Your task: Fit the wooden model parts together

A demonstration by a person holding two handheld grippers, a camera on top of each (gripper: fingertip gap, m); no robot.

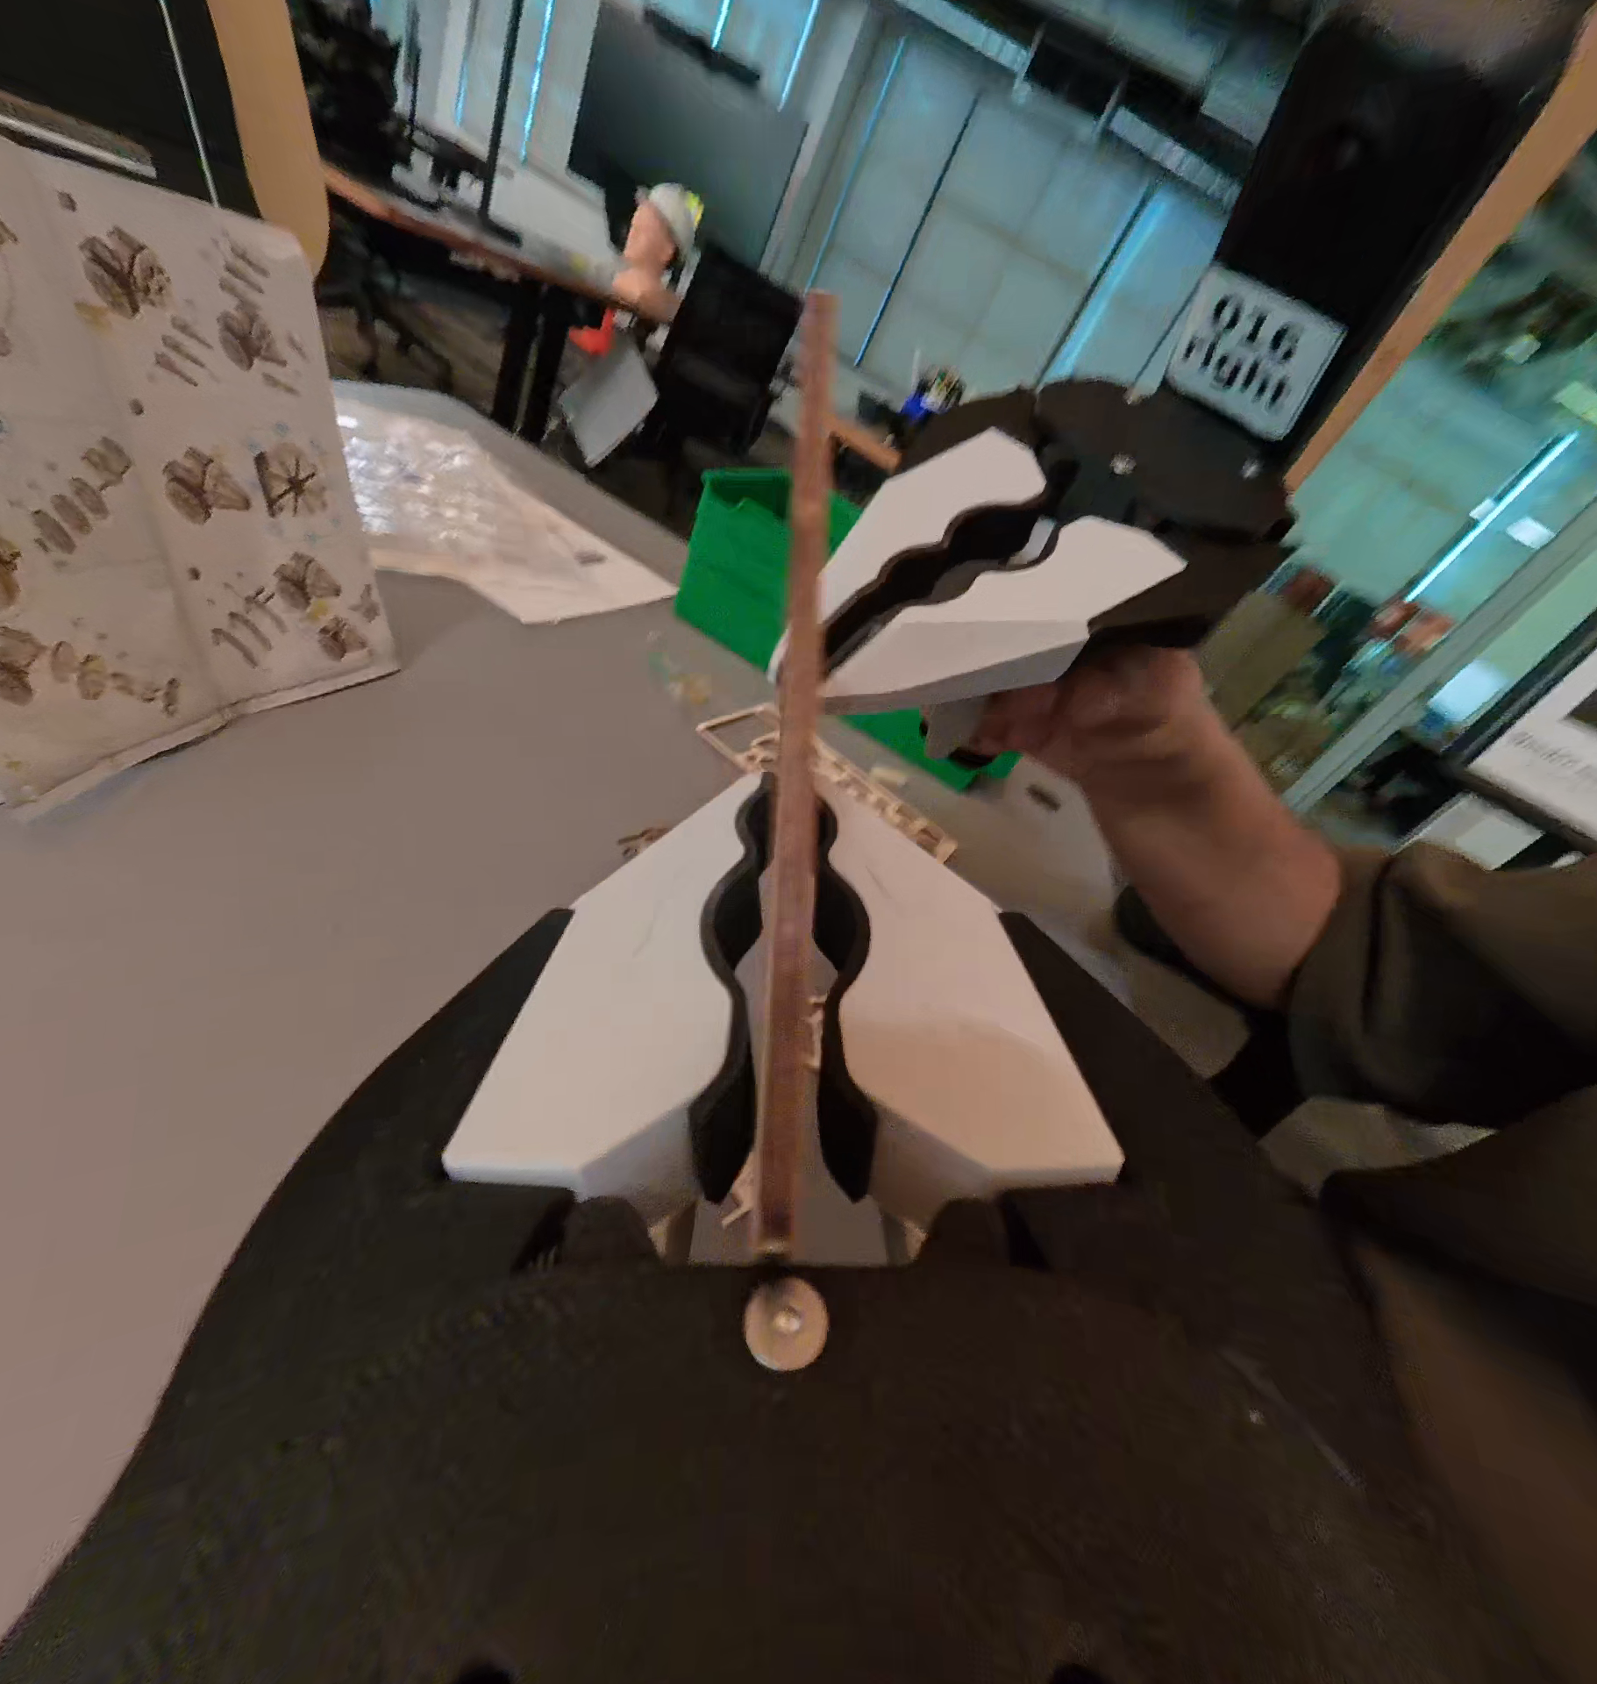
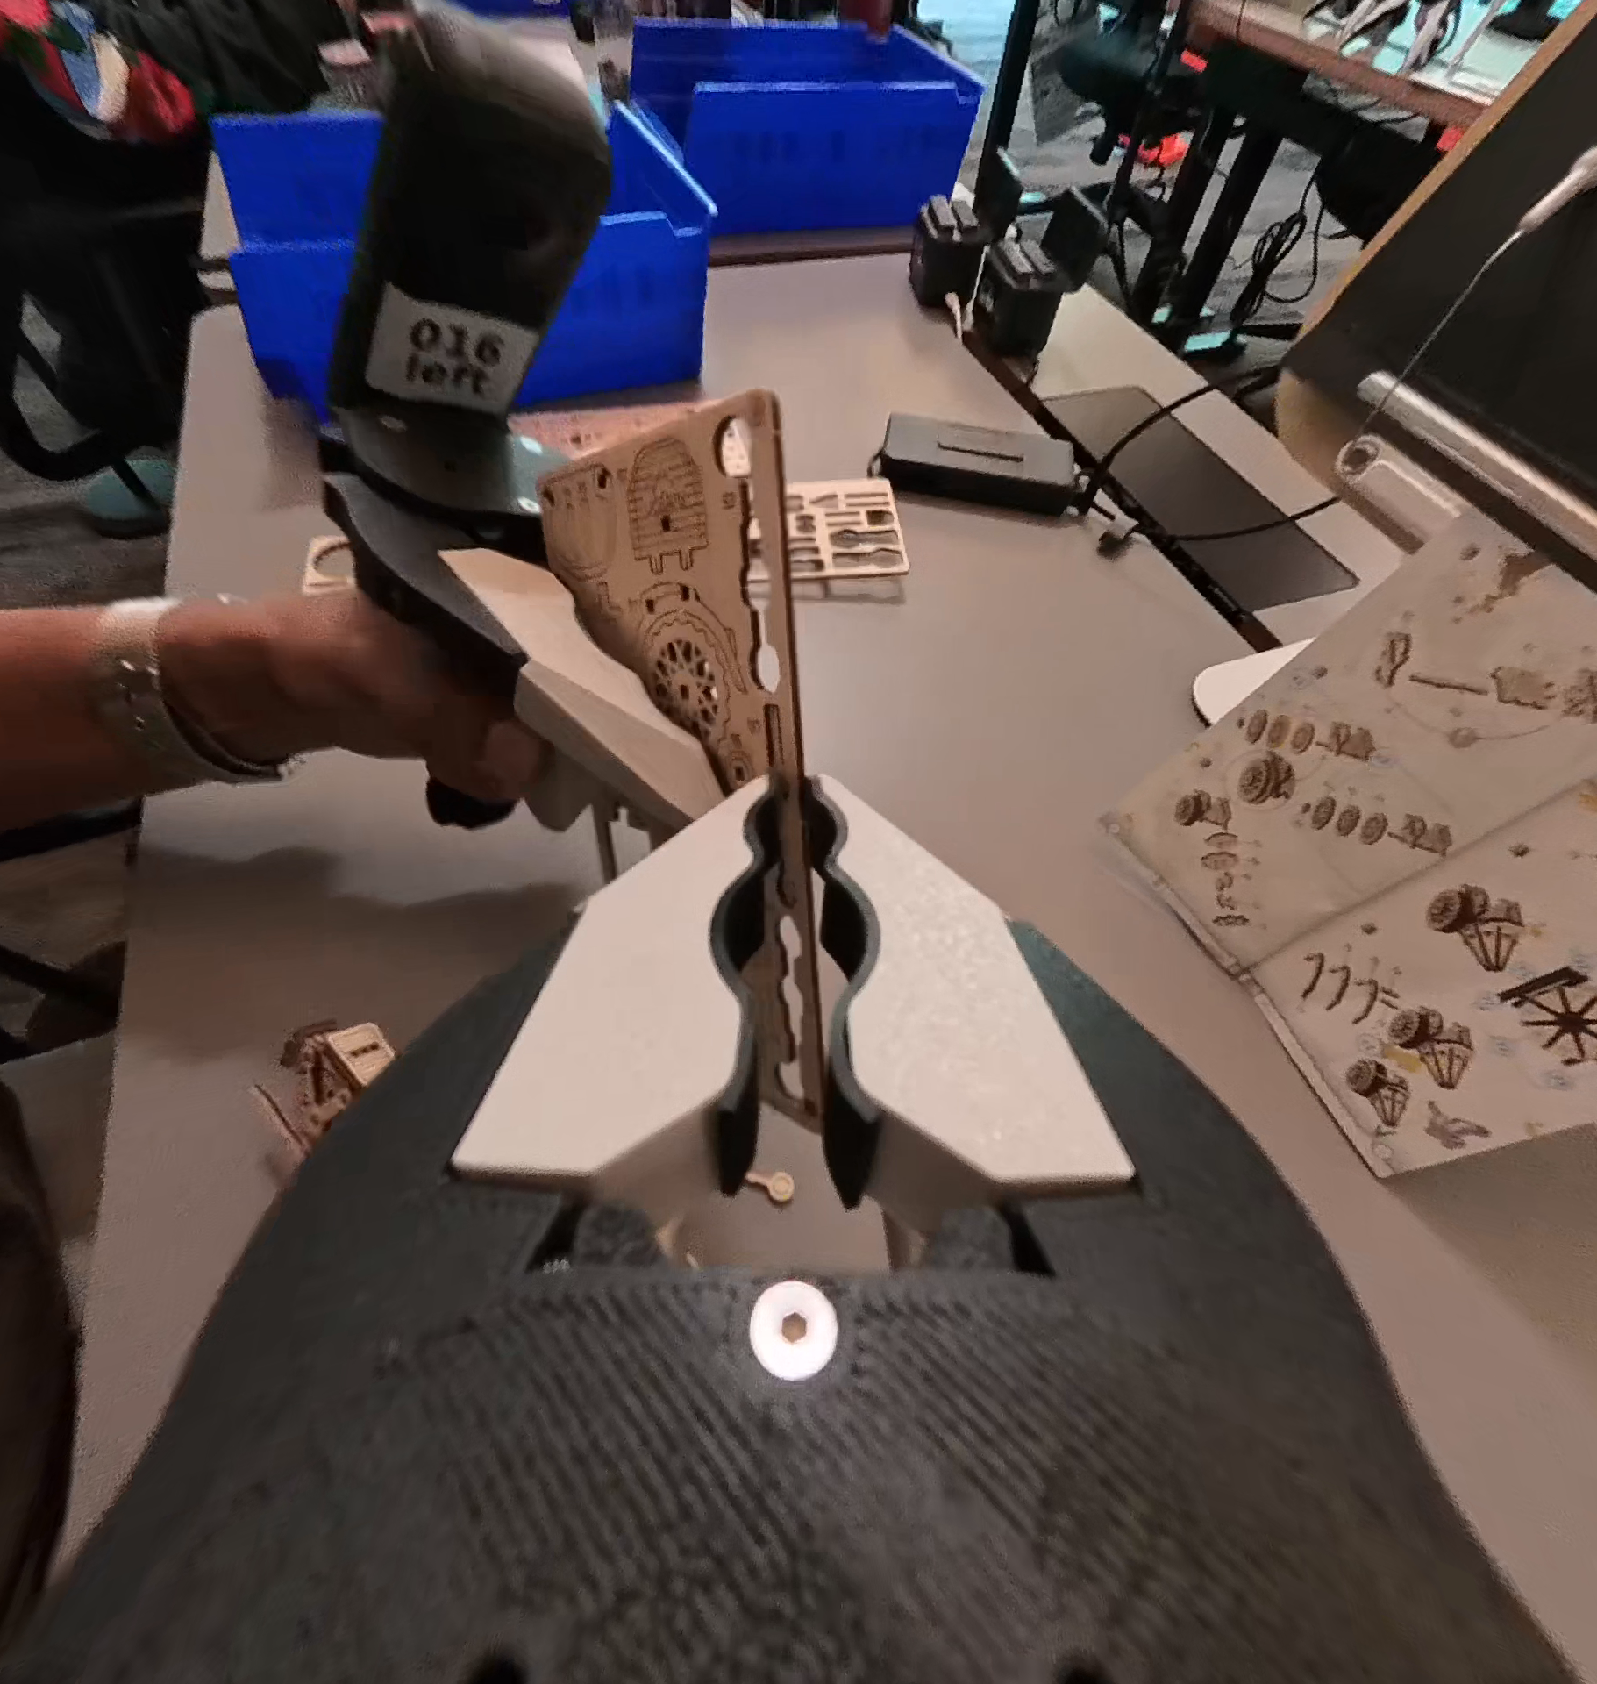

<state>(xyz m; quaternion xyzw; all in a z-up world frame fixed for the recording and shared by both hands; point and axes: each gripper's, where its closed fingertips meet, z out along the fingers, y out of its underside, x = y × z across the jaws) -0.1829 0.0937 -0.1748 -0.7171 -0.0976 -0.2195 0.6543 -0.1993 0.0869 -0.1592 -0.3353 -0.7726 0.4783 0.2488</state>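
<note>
A thin laser-cut wooden parts sheet (image 1: pixel 803 583) stands edge-on in the left wrist view and is clamped between the white fingers of my left gripper (image 1: pixel 787 806). My right gripper (image 1: pixel 799 665) comes in from the right and is shut on the same sheet higher up. In the right wrist view the sheet (image 2: pixel 685 565) shows its engraved face, and my right gripper (image 2: pixel 790 793) is shut on its edge. The left gripper (image 2: pixel 717 784) pinches it from the left. Both hold it above the grey table (image 2: pixel 958 693).
Another wooden parts sheet (image 2: pixel 840 538) lies flat on the table. A small assembled wooden piece (image 2: pixel 339 1066) and a loose part (image 2: pixel 776 1185) lie near me. Instruction sheets (image 2: pixel 1414 866) (image 1: pixel 138 501), blue bins (image 2: pixel 649 228), a green bin (image 1: pixel 740 556) and a black adapter (image 2: pixel 977 460) surround the work area. The grippers are tip to tip, or close to it. The left tips stand about 15 centimetres off the small assembled wooden piece (image 2: pixel 339 1066).
</note>
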